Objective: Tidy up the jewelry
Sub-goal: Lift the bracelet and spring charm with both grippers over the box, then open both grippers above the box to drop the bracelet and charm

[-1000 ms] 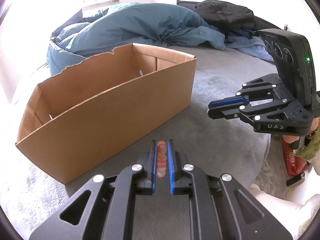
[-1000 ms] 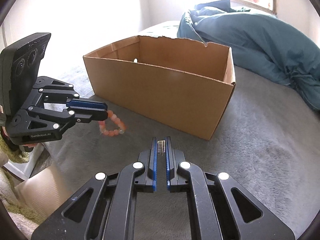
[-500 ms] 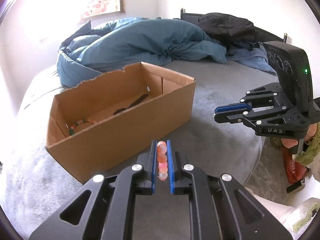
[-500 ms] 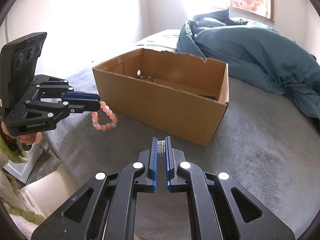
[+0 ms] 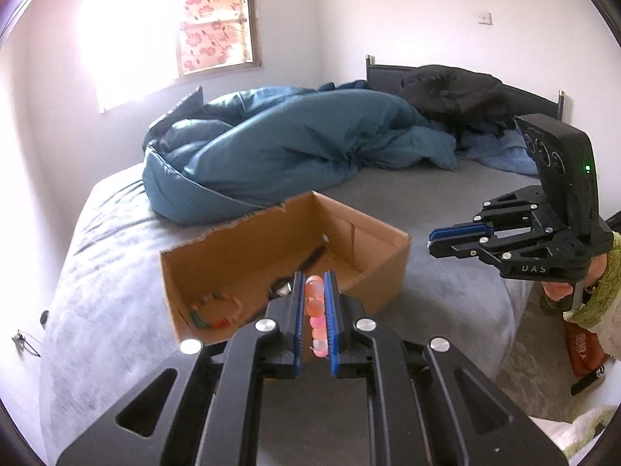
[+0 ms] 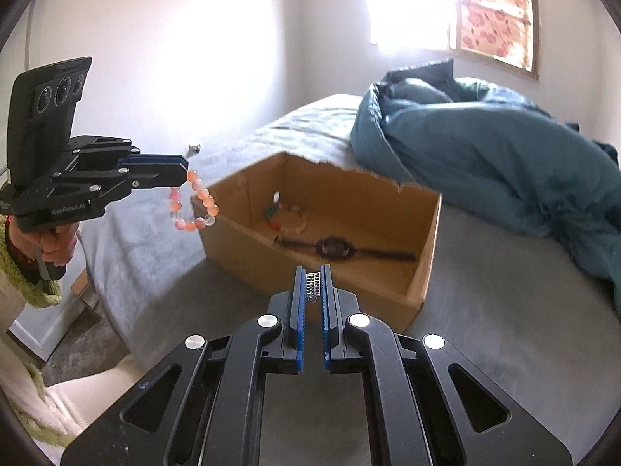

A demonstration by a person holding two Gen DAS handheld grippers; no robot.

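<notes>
The left black two-finger gripper was clamped on a bracelet of round pink and orange beads, the beads lined up between its blue pads. From the right wrist view the same bracelet hung in a loop from those closed tips, in the air just beside the near left corner of the open brown cardboard box. The right black two-finger gripper pinched a small silvery chain-like piece between its own blue pads, held in front of the box's near wall.

The box sat on the grey bedcover. Inside it lay a beaded strand with green and red bits toward one end and a dark strap with a round dark middle along the floor. Behind the box a rumpled teal duvet was heaped on the bed, with a black bundle of cloth at the headboard.
</notes>
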